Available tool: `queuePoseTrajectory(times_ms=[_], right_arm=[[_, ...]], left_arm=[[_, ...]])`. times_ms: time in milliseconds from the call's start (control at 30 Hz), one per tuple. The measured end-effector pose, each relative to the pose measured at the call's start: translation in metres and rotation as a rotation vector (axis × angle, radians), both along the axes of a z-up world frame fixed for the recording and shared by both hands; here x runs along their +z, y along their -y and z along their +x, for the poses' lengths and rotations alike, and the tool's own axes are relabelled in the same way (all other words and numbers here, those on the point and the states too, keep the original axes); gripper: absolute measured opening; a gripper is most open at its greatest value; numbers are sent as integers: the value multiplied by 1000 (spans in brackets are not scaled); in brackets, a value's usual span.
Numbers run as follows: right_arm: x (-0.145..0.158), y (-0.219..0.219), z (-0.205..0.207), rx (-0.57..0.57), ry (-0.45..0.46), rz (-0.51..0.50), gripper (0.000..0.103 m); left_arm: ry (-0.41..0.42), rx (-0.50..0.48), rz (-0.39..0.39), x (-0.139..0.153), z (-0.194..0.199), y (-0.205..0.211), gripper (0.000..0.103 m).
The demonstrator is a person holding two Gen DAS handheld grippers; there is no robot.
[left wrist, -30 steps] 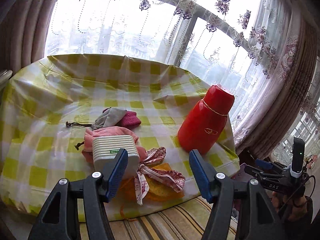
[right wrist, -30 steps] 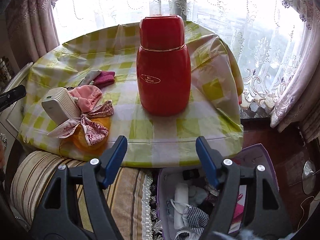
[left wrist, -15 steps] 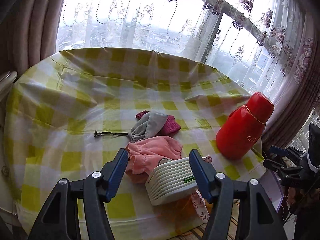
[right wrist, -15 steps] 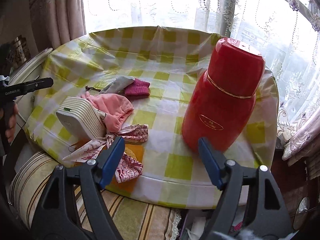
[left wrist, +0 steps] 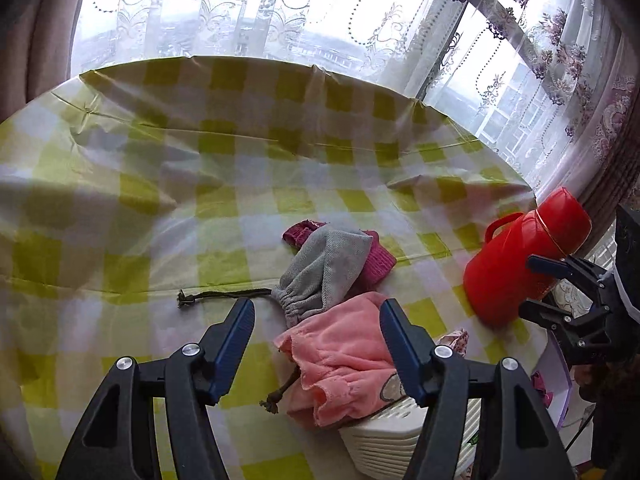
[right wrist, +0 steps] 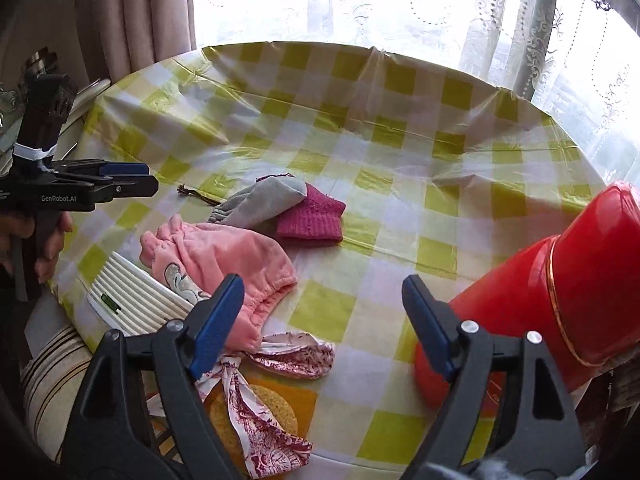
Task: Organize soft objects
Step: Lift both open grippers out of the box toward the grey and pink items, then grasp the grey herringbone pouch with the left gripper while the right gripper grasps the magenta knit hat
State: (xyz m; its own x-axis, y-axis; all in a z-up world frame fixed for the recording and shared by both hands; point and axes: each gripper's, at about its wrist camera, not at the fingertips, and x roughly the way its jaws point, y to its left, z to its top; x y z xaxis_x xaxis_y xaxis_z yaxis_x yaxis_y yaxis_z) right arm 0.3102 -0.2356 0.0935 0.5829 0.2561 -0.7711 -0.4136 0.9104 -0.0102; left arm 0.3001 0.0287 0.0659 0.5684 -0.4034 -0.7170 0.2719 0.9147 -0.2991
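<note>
Both grippers have swung in over the checked tablecloth [left wrist: 240, 208]; left gripper [left wrist: 316, 336] hangs spread and empty over the fluffy pink cloth [left wrist: 344, 352], right gripper [right wrist: 320, 320] is opening, nothing between its jaws; beyond lie the grey drawstring pouch [left wrist: 324, 268] and magenta knit piece [right wrist: 312, 216], untouched; sorting seems about to begin.

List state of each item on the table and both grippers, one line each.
left gripper: open, empty, above the pink pouch
right gripper: jaws opening, nothing between them
grey drawstring pouch: cinched, lying on the magenta knit piece
pink pouch: crumpled, draped over the white ribbed box
floral headband: knotted, loose on table
red thermos: capped
</note>
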Motion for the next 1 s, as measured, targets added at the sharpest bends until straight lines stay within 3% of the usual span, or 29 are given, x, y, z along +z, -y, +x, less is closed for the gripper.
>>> queuePoseTrajectory(times_ms=[367,700,767,800,833,867,933,1000], right_arm=[[-43,-21,82,46,-129,37,86],[-84,-33,120,71,-214,29,87],[-89,-37,124,80,-220,24,87],[-93,-39,127,80,-226,21,87],[-96,-41,129,79,-232,20,87],[-98,-42,132,79,-236,19,87],[-102,-45,135,82,-240,16,87],[-106,-48,137,82,-241,11,87]], left_arm=[[-112,-176,17,-48,69,33,71],[-202,-206,56,-88,104,45,71],[-205,-204,53,-92,106,46,64],[-212,-202,45,-94,108,46,47],[-214,-199,44,-95,108,46,38],[-209,-194,49,-95,108,46,36],[-198,-197,43,-95,106,44,21],[-180,-173,35,-92,104,40,17]])
